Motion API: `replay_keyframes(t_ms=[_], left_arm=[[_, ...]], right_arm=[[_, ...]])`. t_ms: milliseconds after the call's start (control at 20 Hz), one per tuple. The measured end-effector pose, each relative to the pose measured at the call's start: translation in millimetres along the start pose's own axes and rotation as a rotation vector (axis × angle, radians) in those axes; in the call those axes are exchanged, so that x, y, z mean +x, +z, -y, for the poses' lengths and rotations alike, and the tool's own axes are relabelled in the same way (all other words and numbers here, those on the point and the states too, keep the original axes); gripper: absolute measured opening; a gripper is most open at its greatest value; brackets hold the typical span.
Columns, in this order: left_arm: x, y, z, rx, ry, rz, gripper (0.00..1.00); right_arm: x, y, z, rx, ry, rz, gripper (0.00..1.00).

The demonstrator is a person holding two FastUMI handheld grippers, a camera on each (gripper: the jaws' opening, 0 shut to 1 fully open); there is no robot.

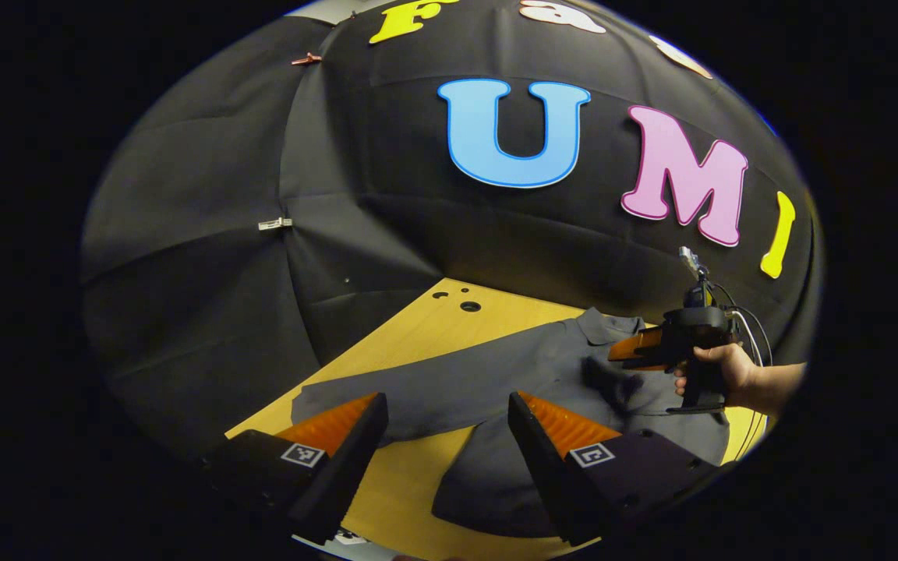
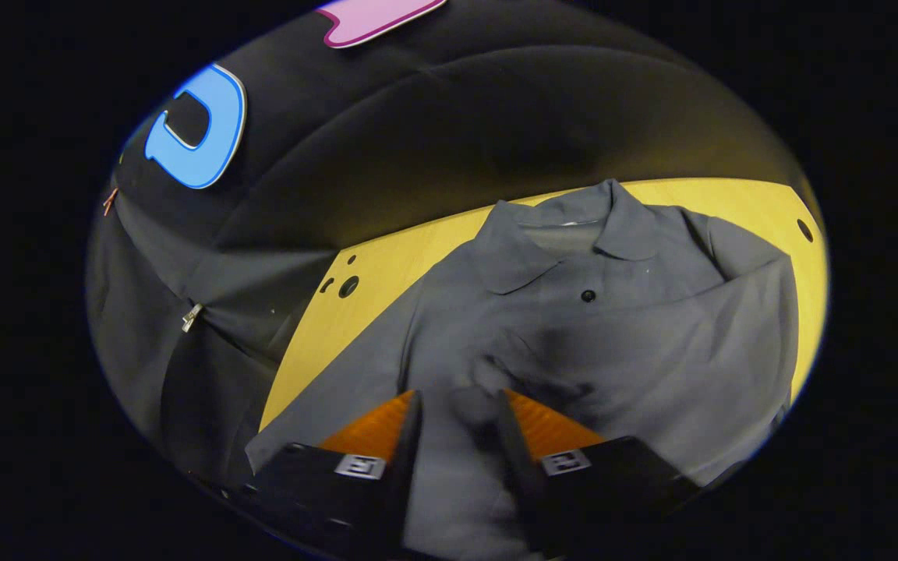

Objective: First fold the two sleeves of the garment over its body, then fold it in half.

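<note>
With the shirt (image 2: 574, 327) flat on the counter (image 2: 355, 265) mid-frame, the right hand-held gripper (image 2: 457, 413) grasps a sleeve end to lay it over the body, while the left hand-held gripper (image 1: 445, 421) hovers released.

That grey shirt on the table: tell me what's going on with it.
A person is folding the grey shirt, which lies collar up on the wooden table, with a gripper in each hand. The right gripper has brought one sleeve across the body and sits over a bunch of cloth on the chest; whether it pinches it is unclear. The left gripper hovers open above the other sleeve, which lies spread out, not yet folded.
</note>
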State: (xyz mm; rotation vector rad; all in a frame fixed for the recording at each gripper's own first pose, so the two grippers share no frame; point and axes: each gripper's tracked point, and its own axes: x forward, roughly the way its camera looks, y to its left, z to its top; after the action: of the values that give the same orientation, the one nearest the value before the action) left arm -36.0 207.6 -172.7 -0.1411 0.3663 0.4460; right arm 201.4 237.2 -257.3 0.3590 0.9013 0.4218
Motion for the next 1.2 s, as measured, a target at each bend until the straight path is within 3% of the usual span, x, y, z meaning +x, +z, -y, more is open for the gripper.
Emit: replay_keyframes(t_ms=[150,500,750,950,1000,1200], left_arm=[[12,-1,-19,-0.031,0.024,-0.001,0.98],[55,-18,-99,-0.085,0.16,-0.06,0.98],[95,-52,-148,-0.096,0.262,-0.138,0.96],[122,-76,-176,-0.11,0.302,-0.201,0.97],[124,-77,-178,-0.112,0.304,-0.209,0.93],[145,-94,-191,-0.13,0.304,-0.262,0.96]], right_arm=[[-13,-1,8,-0.061,-0.05,0.018,0.98],[-81,16,47,-0.16,-0.196,0.092,0.99],[-157,26,82,-0.242,-0.307,0.16,0.99],[-228,37,109,-0.292,-0.407,0.256,0.99],[-247,37,113,-0.299,-0.432,0.274,0.99],[-310,40,121,-0.339,-0.508,0.345,0.99]])
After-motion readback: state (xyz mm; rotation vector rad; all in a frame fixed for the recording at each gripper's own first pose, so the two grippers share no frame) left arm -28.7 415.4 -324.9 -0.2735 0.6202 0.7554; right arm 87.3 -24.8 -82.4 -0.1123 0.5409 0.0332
